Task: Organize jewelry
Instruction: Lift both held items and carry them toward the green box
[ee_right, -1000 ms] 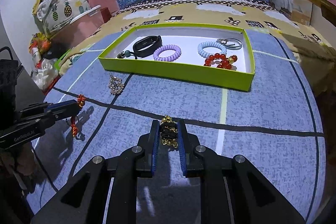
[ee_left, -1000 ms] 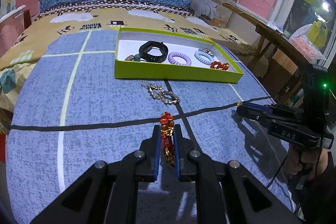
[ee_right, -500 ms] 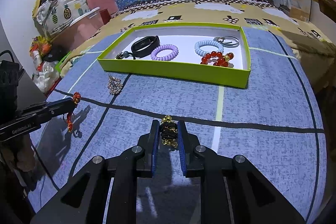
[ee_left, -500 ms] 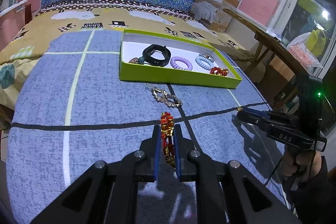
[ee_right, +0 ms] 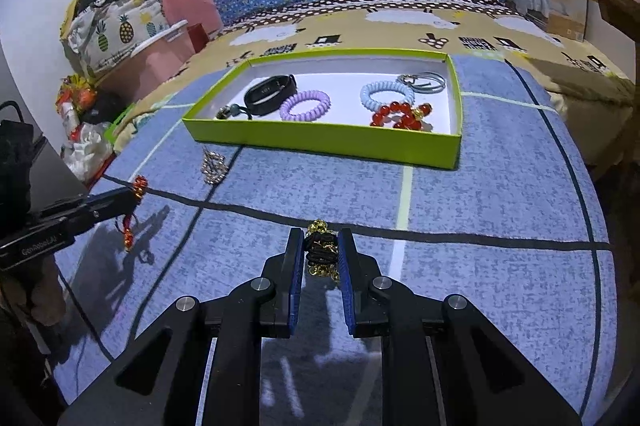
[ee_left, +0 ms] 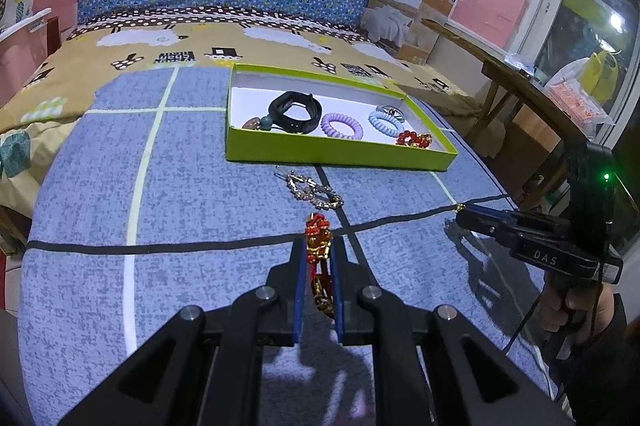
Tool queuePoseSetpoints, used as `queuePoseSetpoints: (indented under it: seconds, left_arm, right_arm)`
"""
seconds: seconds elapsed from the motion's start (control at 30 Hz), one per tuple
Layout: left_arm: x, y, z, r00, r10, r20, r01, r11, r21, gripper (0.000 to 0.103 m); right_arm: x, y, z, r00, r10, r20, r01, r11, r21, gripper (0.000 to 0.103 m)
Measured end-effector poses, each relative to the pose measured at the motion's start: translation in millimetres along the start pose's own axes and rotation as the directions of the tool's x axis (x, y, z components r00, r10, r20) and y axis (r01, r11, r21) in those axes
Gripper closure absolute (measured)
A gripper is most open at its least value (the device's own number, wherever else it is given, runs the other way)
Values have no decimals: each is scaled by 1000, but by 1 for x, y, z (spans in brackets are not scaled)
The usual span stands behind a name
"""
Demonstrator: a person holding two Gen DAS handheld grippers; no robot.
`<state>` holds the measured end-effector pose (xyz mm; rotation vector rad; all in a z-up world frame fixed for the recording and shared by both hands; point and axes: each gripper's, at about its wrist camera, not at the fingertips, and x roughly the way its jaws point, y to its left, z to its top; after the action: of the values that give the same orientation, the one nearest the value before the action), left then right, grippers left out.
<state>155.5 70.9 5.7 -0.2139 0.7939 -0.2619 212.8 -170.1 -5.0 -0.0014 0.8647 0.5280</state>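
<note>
My left gripper (ee_left: 317,250) is shut on a red and gold charm bracelet (ee_left: 318,240), held above the blue mat; it also shows in the right wrist view (ee_right: 132,202). My right gripper (ee_right: 321,246) is shut on a black and gold bracelet (ee_right: 321,252), held above the mat; this gripper also shows at the right of the left wrist view (ee_left: 464,214). The green tray (ee_left: 340,156) lies farther back and holds a black band (ee_left: 295,112), purple (ee_left: 342,125) and blue (ee_left: 386,122) coil rings and red beads (ee_left: 414,139). A rhinestone hair clip (ee_left: 314,191) lies on the mat before the tray.
The blue mat (ee_left: 200,194) with taped lines covers a bed. A wooden table (ee_left: 516,86) stands at the right. A cardboard box (ee_left: 412,20) leans at the back right. Bags (ee_right: 112,22) are piled at the left.
Both grippers have pulled back and risen a little with their bracelets; the tray looks farther away. Neither grip has changed.
</note>
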Motion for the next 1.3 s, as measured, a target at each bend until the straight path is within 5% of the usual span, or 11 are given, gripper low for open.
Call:
queuePoseSetpoints:
  seconds: [0.43, 0.77, 1.23, 1.3]
  left_arm:
    - [-1, 1, -1, 1000, 7, -1, -7, 1000, 1, 91]
    - [-5, 6, -3, 1000, 14, 0, -14, 1000, -8, 91]
    - [-4, 4, -3, 1000, 14, -6, -14, 1000, 1, 91]
    - [-4, 3, -2, 1000, 11, -7, -11, 1000, 4, 91]
  right_arm:
    - [5, 3, -6, 999, -12, -37, 10, 999, -48, 86]
    - [0, 8, -18, 998, -12, -56, 5, 992, -129, 74]
    - [9, 9, -14, 997, -37, -74, 27, 991, -133, 74]
    - [8, 9, -14, 997, -44, -69, 35, 991, -125, 85]
